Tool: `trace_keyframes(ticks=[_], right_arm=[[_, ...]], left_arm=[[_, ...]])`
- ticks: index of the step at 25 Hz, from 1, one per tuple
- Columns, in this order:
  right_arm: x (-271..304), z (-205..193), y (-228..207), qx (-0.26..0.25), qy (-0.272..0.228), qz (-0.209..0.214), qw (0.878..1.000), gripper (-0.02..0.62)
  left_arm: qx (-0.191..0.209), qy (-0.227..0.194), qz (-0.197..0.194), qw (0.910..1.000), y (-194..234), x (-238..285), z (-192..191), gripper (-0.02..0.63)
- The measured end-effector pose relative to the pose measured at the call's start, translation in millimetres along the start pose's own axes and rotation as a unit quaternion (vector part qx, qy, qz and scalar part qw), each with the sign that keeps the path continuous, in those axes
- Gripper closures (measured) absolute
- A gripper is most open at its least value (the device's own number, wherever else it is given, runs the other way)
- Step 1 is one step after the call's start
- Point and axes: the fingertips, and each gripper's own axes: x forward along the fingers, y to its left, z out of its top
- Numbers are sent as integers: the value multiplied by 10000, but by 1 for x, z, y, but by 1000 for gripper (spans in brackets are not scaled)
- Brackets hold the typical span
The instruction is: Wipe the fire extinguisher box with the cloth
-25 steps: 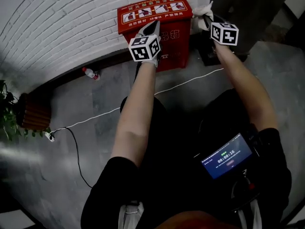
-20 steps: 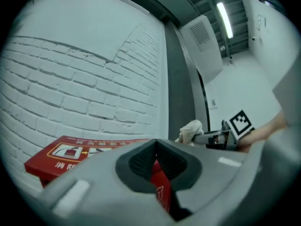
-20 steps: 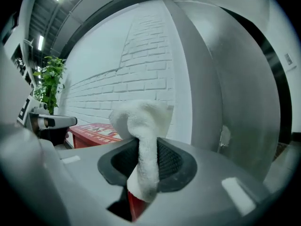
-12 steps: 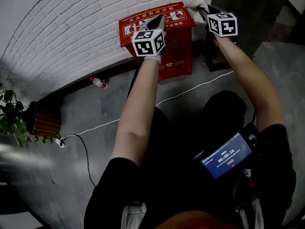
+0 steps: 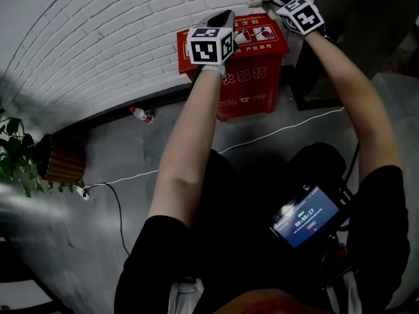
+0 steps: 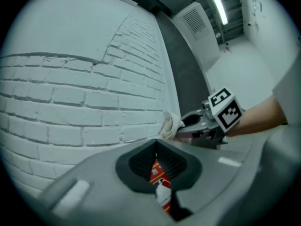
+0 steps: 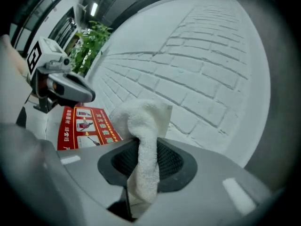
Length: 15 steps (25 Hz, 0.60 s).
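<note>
Item: fire extinguisher box point(image 5: 247, 77). Red, stands on the floor point(image 5: 131, 149) against a white brick wall point(image 5: 98, 38), lid facing up.
Right gripper point(image 7: 141, 147): pinching the cloth point(image 7: 143, 119). A white terry wad sticks out past the tips, so fabric, not metal, would meet the box. Held above the box's far right corner, by the wall; contact w/ lid can't be told.
Left gripper point(image 6: 156, 147): tips pressed together, nothing held. Hangs over the lid's left part, red label seen thru the slit below the tips. Prob. a spare hand kept clear of the cloth's path.
Task stage: approx. start of the wipe. Cloth at the lid's back edge suits a pull across the top twd the person.
Lid label: strip of how-to-use pictograms w/ white Chinese print under; too small to read.
Front label: lg white Chinese chars, 2 rows, partly behind the left forearm; not read w/ certainty.
Gripper cubes: b/w square markers.
Screen point(image 5: 306, 216): at the person's waist, timer approx. 00:00:17.
Misc. on floor: plastic bottle point(image 5: 141, 114), white cable point(image 5: 281, 128), potted plant point(image 5: 13, 159) at left.
</note>
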Motion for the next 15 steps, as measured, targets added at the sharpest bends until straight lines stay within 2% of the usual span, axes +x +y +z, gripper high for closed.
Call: trace_keyframes(ticks=[5, 9, 15], right_arm=[[46, -2, 9, -989, 337, 140, 9944, 498], [69, -29, 35, -1815, 758, 527, 9790, 500], [69, -52, 76, -2204, 1043, 1235, 9619, 506]], left_arm=[[-88, -24, -66, 9999, 18, 10, -1, 606], [-255, -27, -243, 9994, 24, 10, -17, 606], [-309, 53, -243, 9992, 28, 5, -32, 607]])
